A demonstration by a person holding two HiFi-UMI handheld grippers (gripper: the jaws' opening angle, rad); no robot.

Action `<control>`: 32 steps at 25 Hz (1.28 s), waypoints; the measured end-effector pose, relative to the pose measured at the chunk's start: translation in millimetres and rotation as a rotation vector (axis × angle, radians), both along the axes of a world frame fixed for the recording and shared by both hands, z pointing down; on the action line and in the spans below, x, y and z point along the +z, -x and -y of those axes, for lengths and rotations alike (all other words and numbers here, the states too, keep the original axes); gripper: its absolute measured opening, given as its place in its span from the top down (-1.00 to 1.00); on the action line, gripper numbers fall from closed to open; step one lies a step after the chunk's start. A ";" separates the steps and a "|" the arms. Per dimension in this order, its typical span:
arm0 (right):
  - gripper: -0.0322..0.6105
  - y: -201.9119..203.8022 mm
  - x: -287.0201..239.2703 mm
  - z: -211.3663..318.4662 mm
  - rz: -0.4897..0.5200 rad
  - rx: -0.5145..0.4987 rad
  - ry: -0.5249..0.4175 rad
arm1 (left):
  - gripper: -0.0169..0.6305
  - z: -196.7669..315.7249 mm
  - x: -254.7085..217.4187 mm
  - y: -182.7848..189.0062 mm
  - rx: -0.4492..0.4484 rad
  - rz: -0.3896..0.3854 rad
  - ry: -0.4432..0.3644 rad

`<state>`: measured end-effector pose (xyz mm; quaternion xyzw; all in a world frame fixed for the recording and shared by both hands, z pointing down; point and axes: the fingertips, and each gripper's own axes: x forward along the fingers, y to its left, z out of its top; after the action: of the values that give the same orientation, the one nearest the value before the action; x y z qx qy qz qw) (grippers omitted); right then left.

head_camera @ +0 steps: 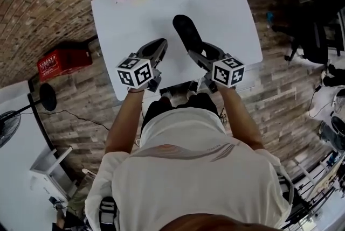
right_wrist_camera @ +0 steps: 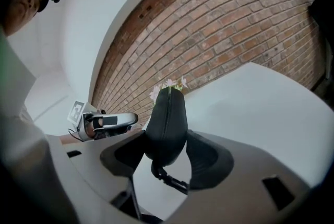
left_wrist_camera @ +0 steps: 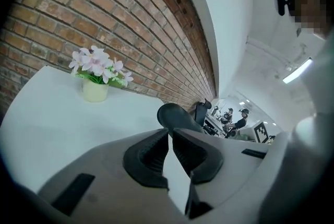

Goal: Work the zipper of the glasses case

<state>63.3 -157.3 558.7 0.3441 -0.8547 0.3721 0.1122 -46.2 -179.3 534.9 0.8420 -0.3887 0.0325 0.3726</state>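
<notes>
The black oval glasses case is held up over the white table, gripped near its close end by the right gripper, whose pads press on both its flanks. Its long axis runs away from the person, in line with those jaws. The left gripper hovers just beside it on the left, jaws together on nothing, so reaching the zipper probably means a short move rightward. The right gripper view alone shows the zipper seam running up the face towards the camera, and a small black loop hanging at the near end; whether that is the pull is unclear. The left gripper view shows only the case's rounded end beyond the closed tips.
</notes>
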 end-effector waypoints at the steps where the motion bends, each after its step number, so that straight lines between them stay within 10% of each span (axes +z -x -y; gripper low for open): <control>1: -0.03 -2.4 -11.8 1.9 0.006 0.002 -0.021 | 0.85 -0.5 -8.8 0.2 -0.001 -0.007 -0.015; 8: -0.03 -2.1 -105.3 1.4 0.151 -0.047 -0.151 | 0.82 -5.6 -91.0 -4.6 0.030 -0.301 -0.065; 18: -0.03 26.0 -199.7 -29.5 0.460 -0.297 -0.149 | 0.00 -21.6 -193.4 -23.5 0.264 -0.633 -0.229; 27: -0.03 50.1 -209.4 -55.8 0.532 -0.461 -0.087 | -0.04 -33.4 -217.4 -48.3 0.350 -0.773 -0.222; 32: -0.03 53.0 -201.4 -58.9 0.517 -0.473 -0.062 | 0.01 -32.2 -207.9 -53.7 0.333 -0.684 -0.217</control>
<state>10.3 -98.4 357.4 0.0342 -0.9218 0.3845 -0.0353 7.6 -147.2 327.0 0.8902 -0.1013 -0.2312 0.3793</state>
